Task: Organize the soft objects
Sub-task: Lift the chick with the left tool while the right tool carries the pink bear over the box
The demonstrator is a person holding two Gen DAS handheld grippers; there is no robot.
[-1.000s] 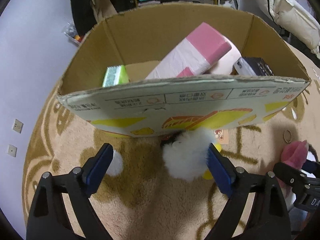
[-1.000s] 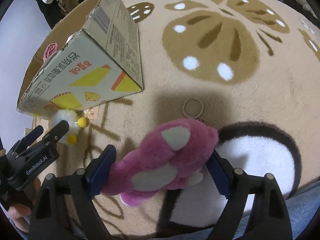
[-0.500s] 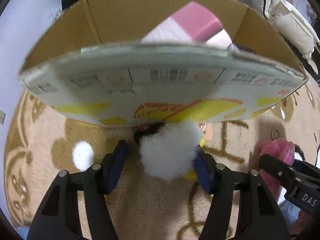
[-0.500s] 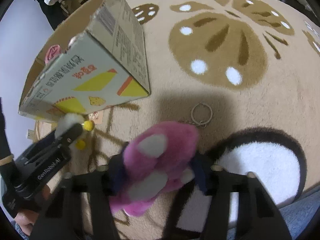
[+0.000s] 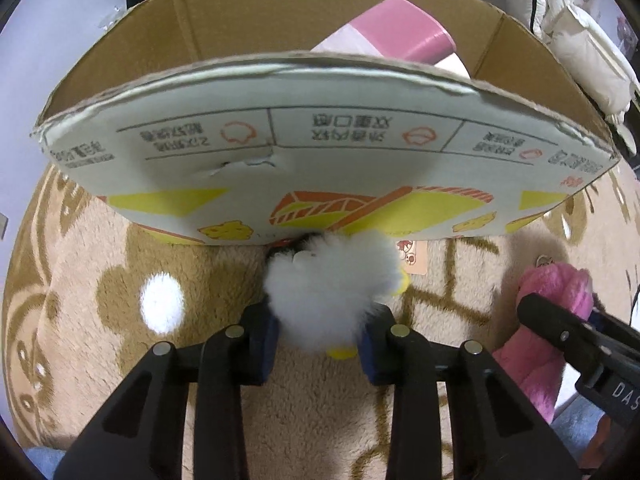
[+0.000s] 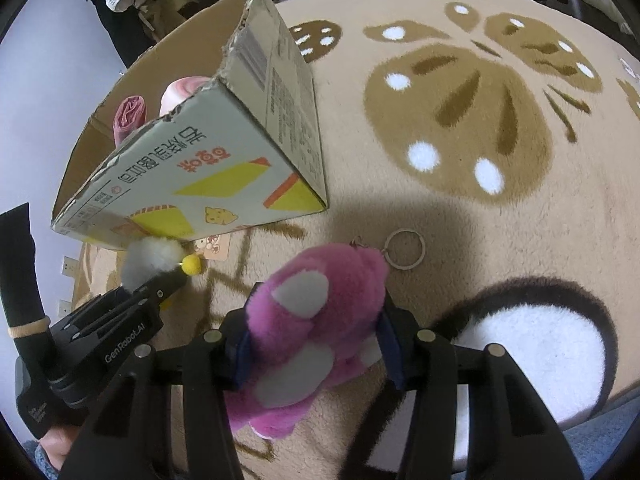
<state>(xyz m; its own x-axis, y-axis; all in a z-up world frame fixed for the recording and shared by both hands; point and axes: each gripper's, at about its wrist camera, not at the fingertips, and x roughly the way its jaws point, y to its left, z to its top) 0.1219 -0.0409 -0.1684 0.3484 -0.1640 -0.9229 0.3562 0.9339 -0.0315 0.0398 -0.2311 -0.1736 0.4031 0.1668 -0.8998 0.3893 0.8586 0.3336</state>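
Observation:
A white fluffy toy (image 5: 332,280) with yellow pompoms lies on the rug against the front wall of a cardboard box (image 5: 280,140). My left gripper (image 5: 318,336) has the toy between its jaws; they are closing, and the blue pads press into its fur. The right wrist view shows the same white toy (image 6: 150,258) at the left gripper's tip. A pink plush toy (image 6: 316,312) with grey patches lies on the rug, and my right gripper (image 6: 315,342) is shut on its middle. The pink plush (image 5: 552,288) also appears at the right in the left wrist view.
The box (image 6: 224,160) stands open-topped and holds a pink and white package (image 5: 392,28). A metal keyring (image 6: 404,248) is attached to the plush. A small printed card (image 5: 412,258) lies by the box. The beige patterned rug (image 6: 480,100) stretches to the right. Clothes pile up behind.
Both grippers have closed from wide open onto their toys. The left gripper has sunk and moved closer to the box, so the box front now hides most of its contents.

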